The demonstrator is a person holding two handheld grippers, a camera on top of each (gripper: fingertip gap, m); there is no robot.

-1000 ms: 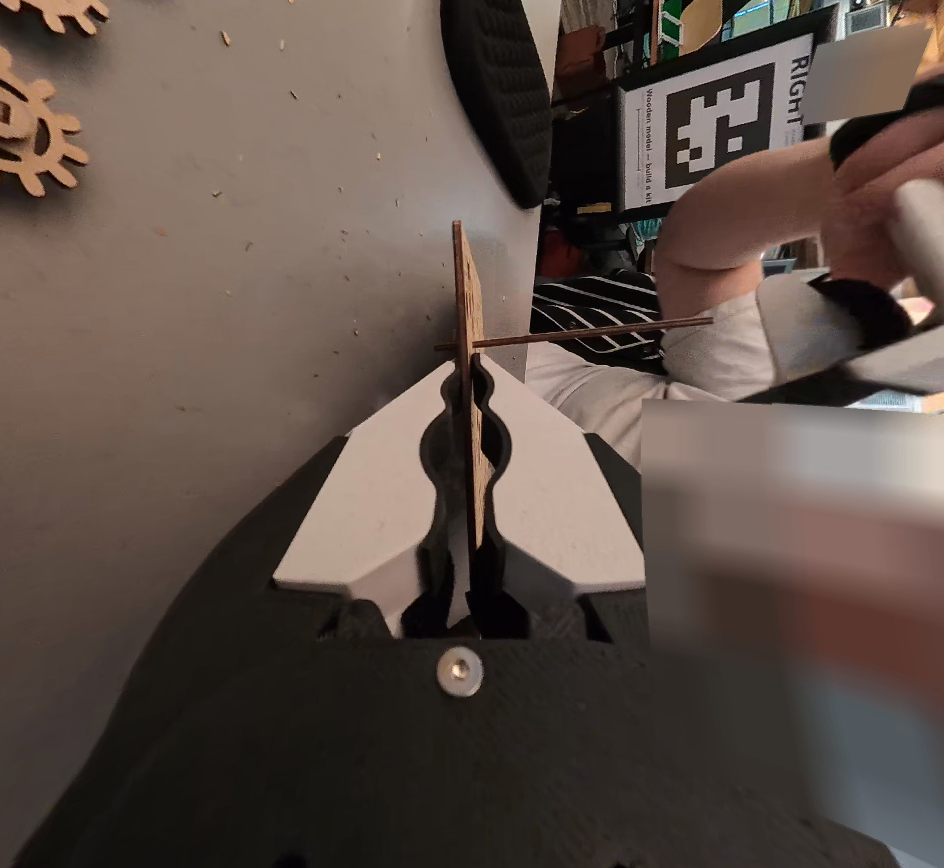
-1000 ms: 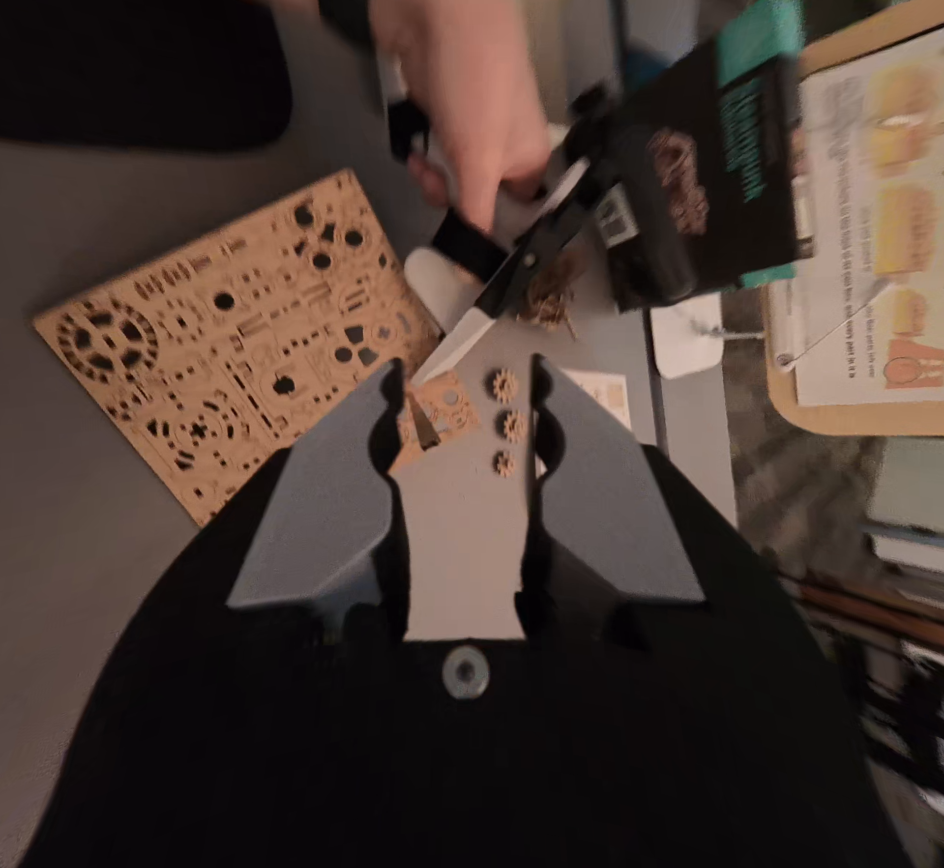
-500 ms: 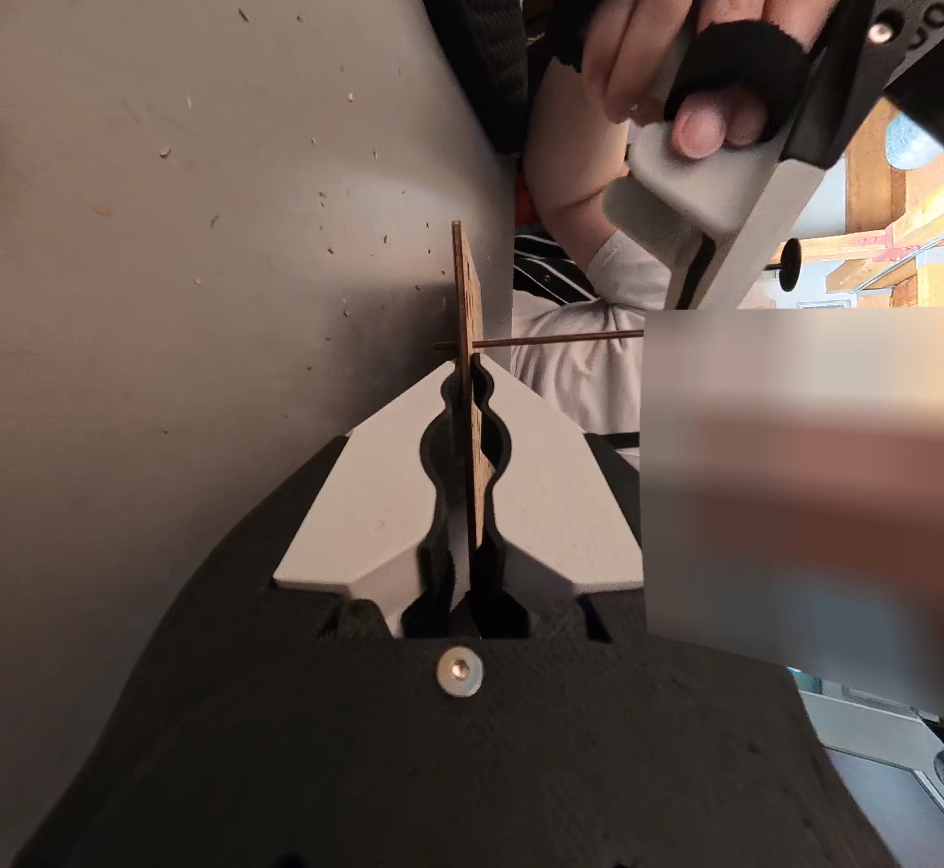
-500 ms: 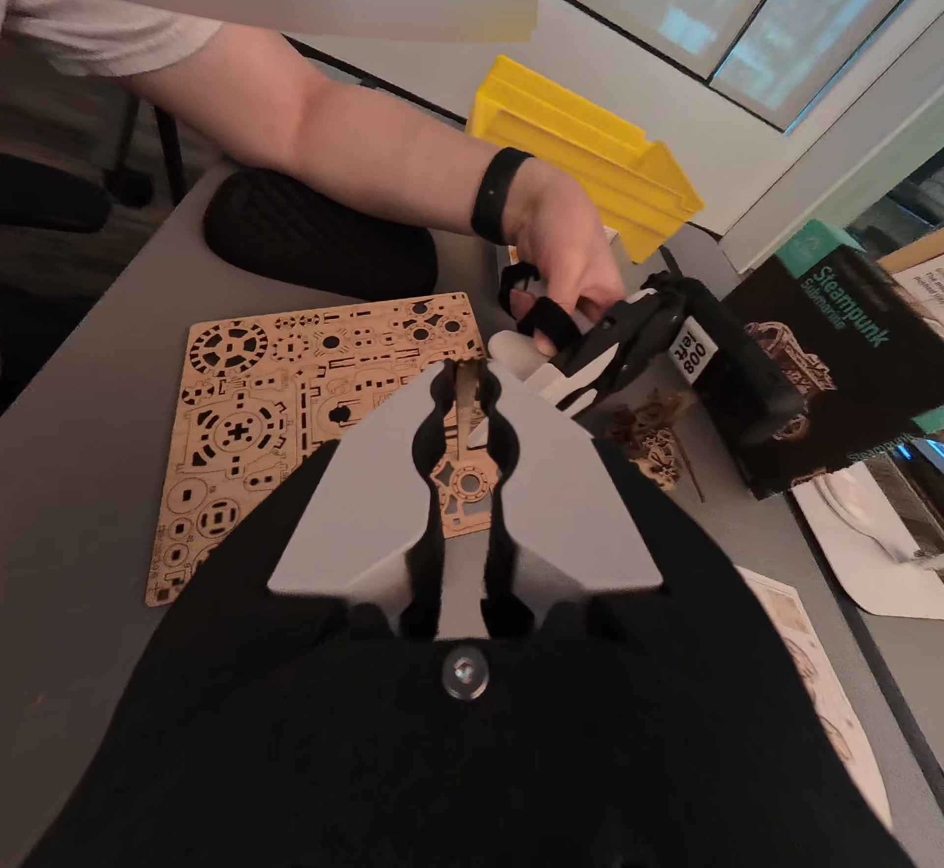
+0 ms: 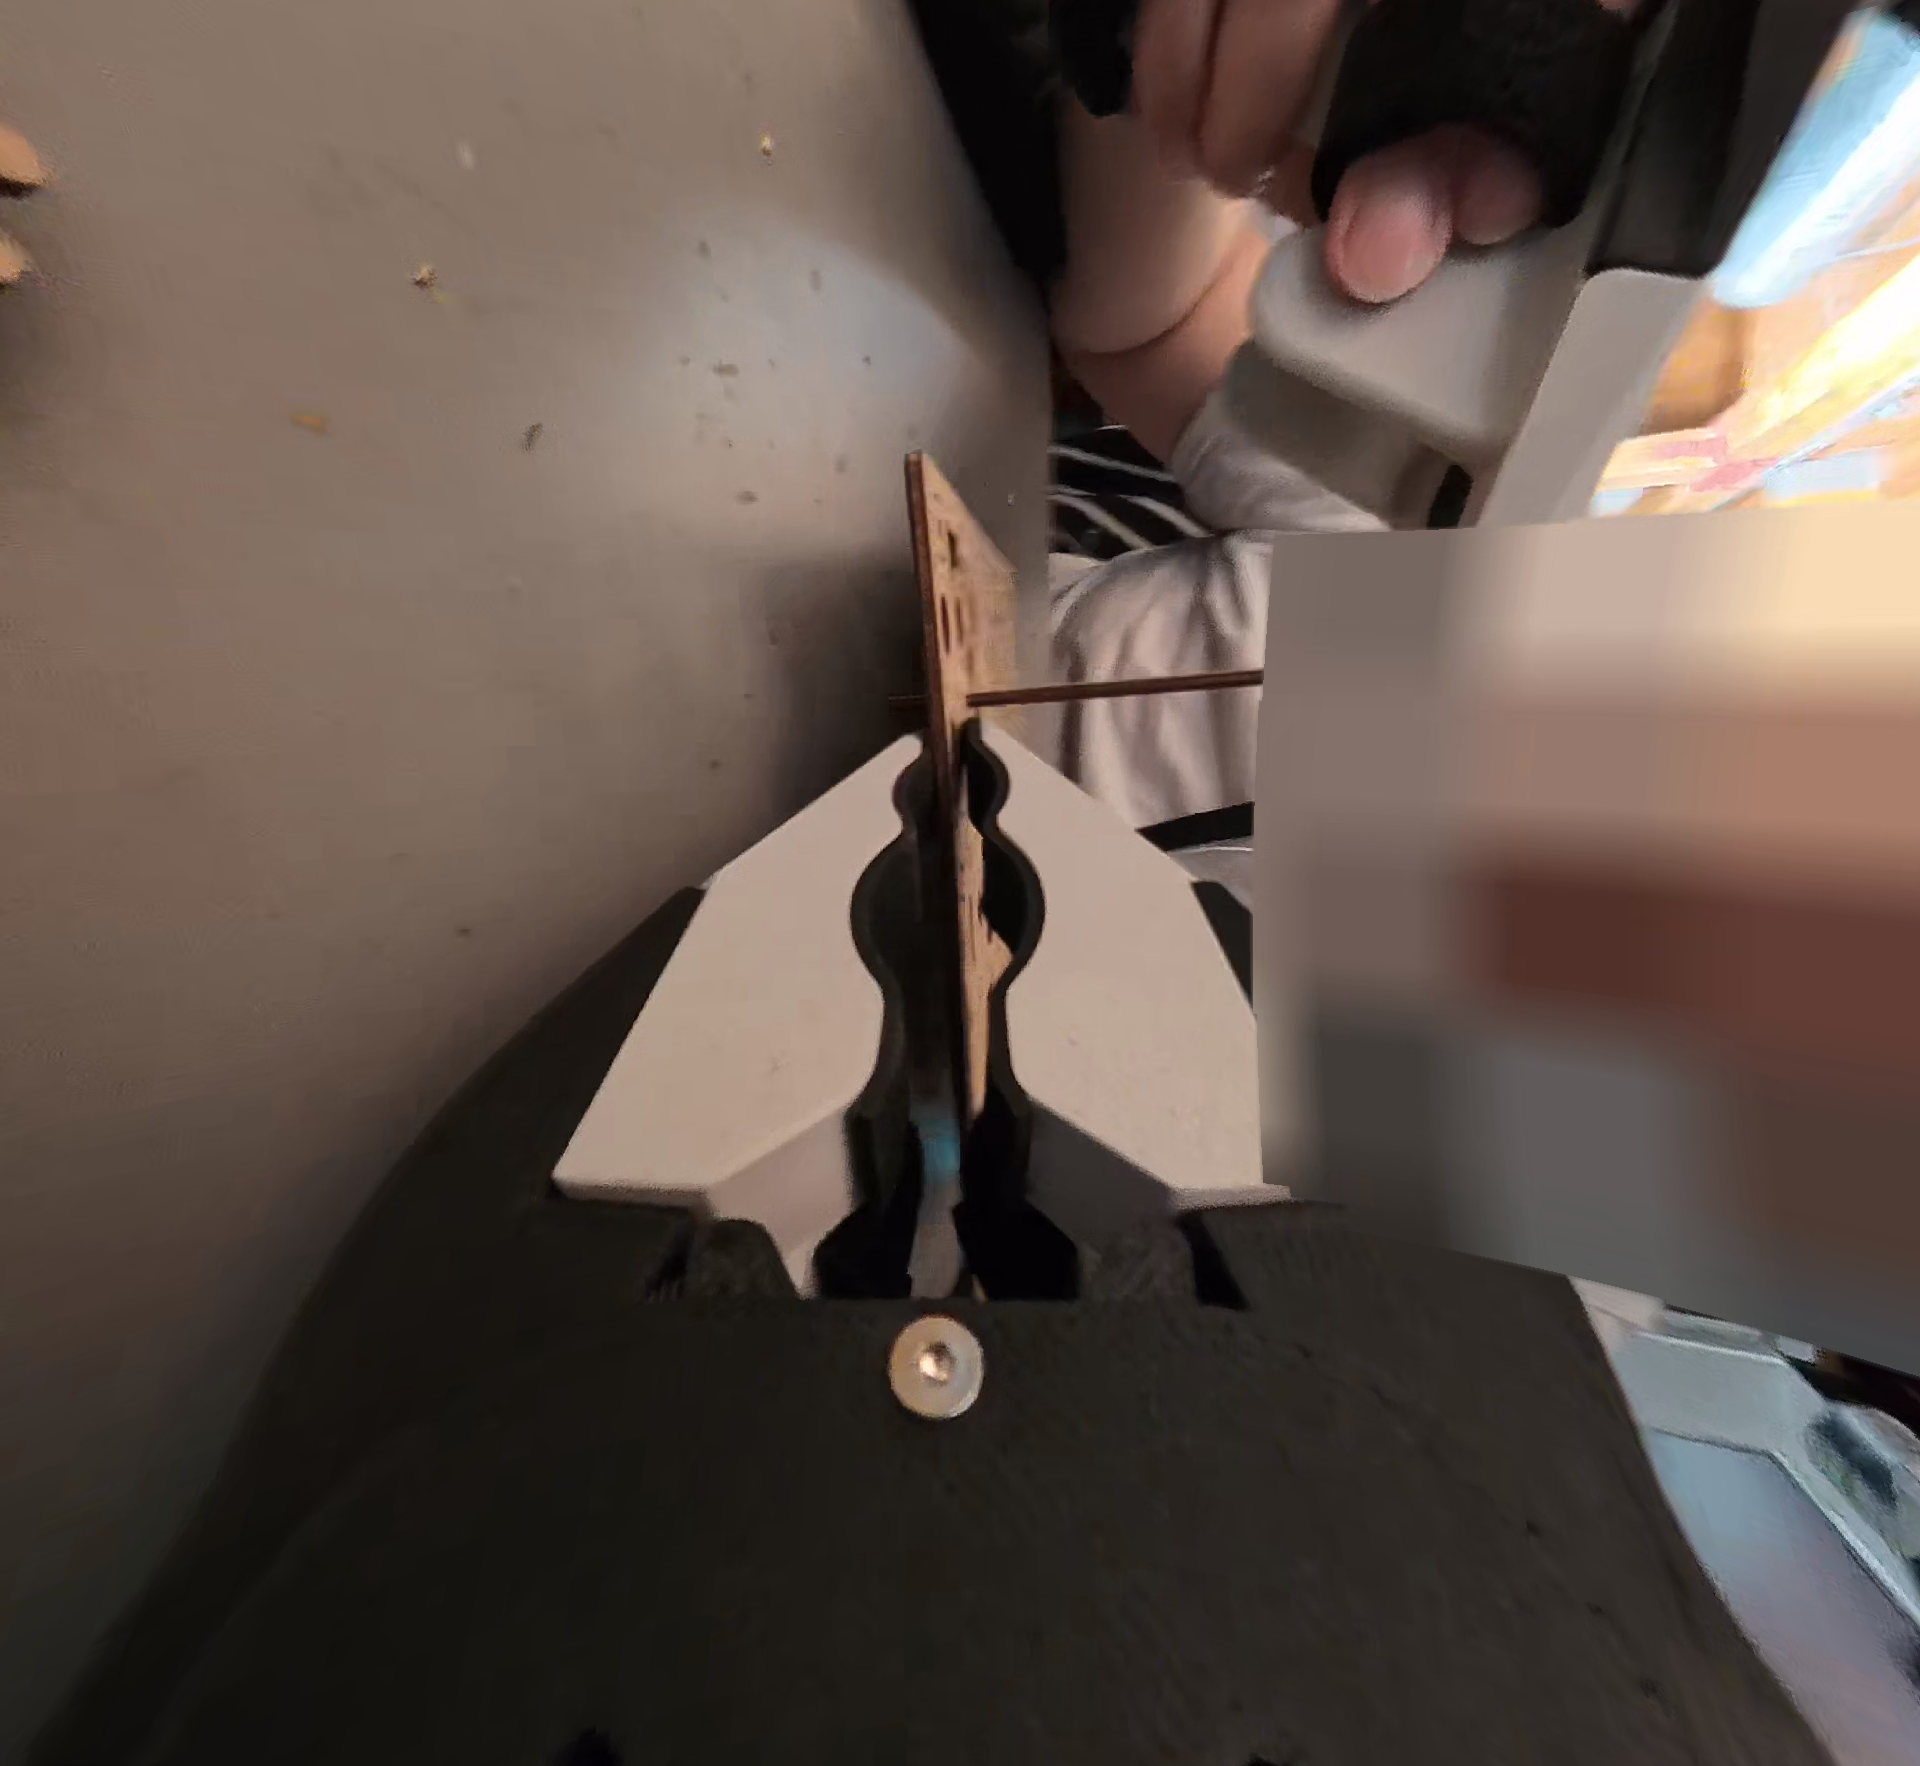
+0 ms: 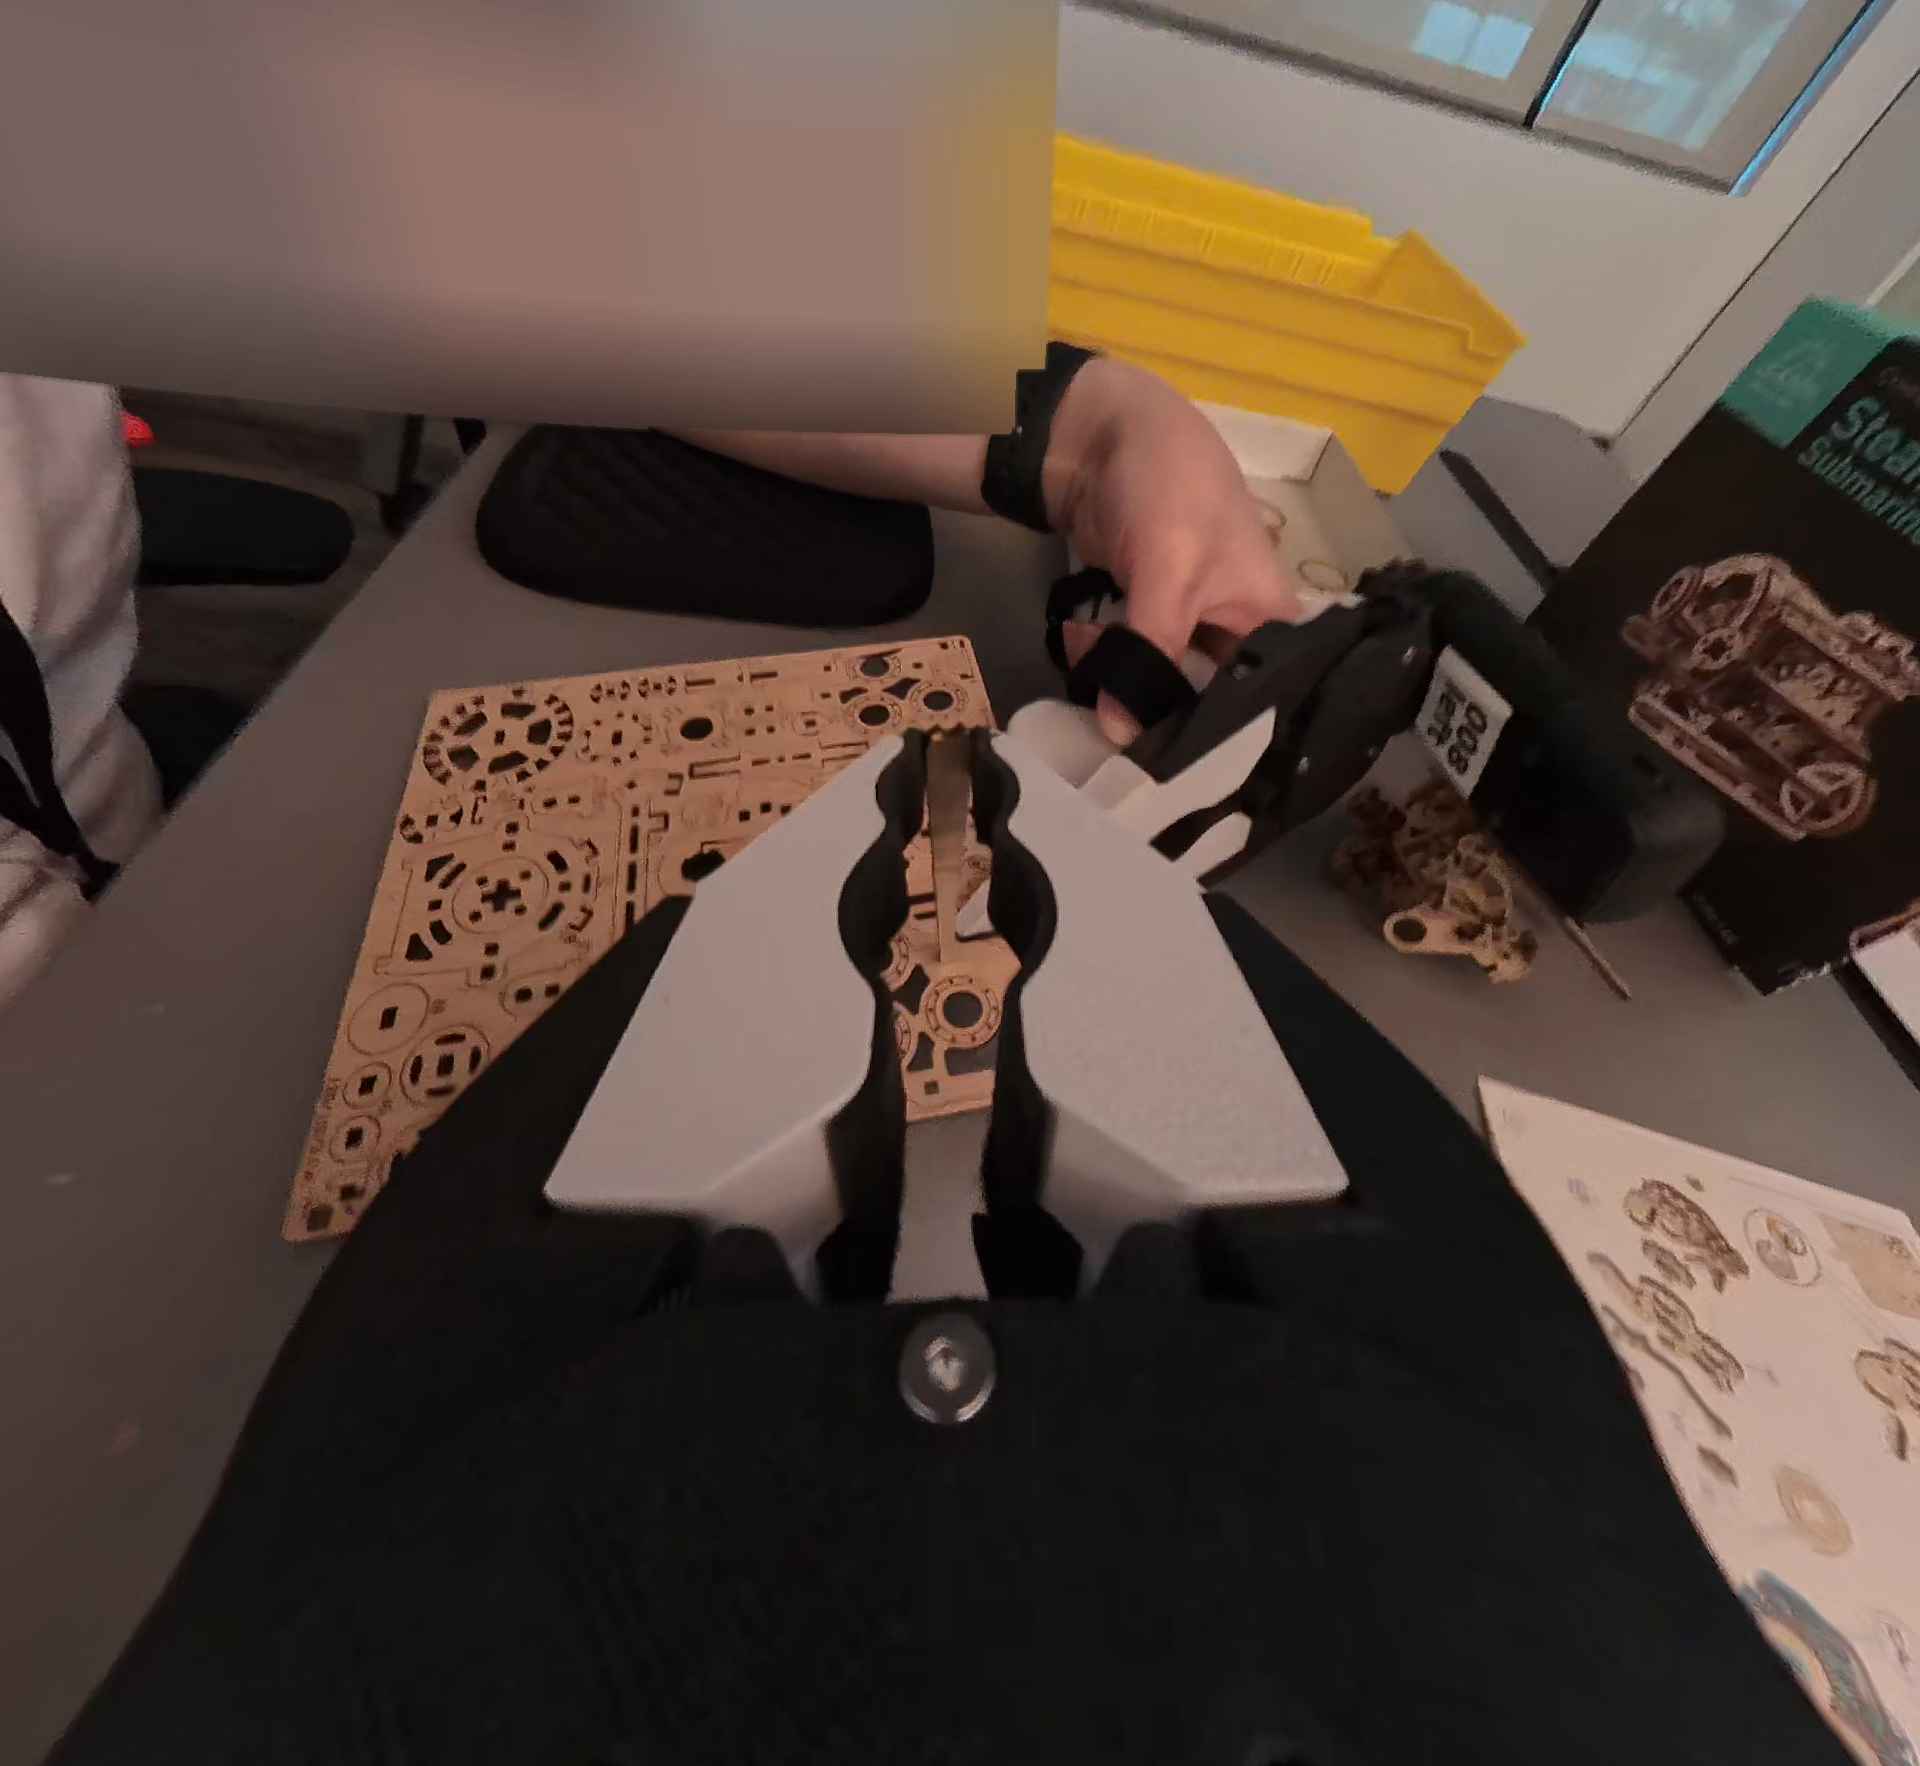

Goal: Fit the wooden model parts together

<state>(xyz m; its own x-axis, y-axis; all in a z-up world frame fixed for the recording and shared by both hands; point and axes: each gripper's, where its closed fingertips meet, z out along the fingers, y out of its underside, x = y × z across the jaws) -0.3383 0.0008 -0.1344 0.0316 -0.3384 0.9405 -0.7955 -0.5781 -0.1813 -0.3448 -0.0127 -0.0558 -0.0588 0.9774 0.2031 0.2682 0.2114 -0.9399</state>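
Note:
My left gripper (image 5: 943, 742) is shut on a flat wooden plate (image 5: 961, 594) with holes, seen edge-on. A thin wooden rod (image 5: 1112, 686) runs through the plate and sticks out to the right. My right gripper (image 6: 948, 742) is shut on a small thin wooden part (image 6: 948, 812), held edge-on above the table. In the right wrist view the left gripper (image 6: 1195, 781) lies just beyond, in a hand, and the plate (image 6: 961, 1004) shows through the gap between my right fingers. The right gripper's handle and hand (image 5: 1382, 334) fill the left wrist view's upper right.
A laser-cut wooden parts sheet (image 6: 582, 864) lies on the grey table (image 6: 208, 1041). A half-built wooden model (image 6: 1434, 875) sits by a black box (image 6: 1766, 677). An instruction sheet (image 6: 1714, 1321) lies at right. A black wrist pad (image 6: 707, 532) and a yellow bin (image 6: 1247, 303) are behind. About 8 centimeters separates my left fingertips from my right.
My right gripper was open over small gears a second ago; it has shut on a small wooden part and lifted it. My left gripper keeps its hold on the plate. The right hand has come closer.

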